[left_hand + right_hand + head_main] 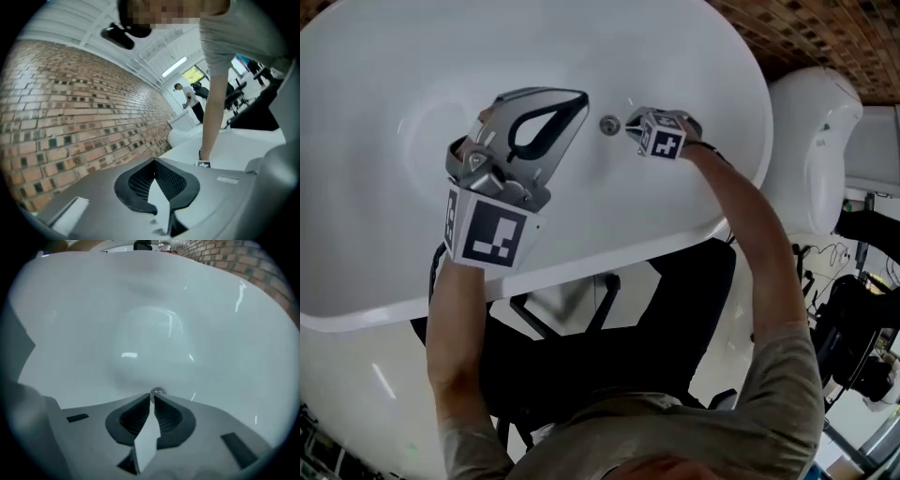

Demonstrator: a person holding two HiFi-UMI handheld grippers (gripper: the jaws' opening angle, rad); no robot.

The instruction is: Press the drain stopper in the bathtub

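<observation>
The round metal drain stopper sits in the floor of the white bathtub. My right gripper reaches down into the tub, shut, with its closed tips right at the stopper's right edge. In the right gripper view the stopper peeks out just beyond the right gripper; whether the tips touch it I cannot tell. My left gripper is held up above the tub, shut and empty. In its own view the left gripper points at a brick wall.
The tub's rim runs across below my arms. A white toilet stands to the right, with dark equipment further right. A brick wall lies behind, and a person stands far off.
</observation>
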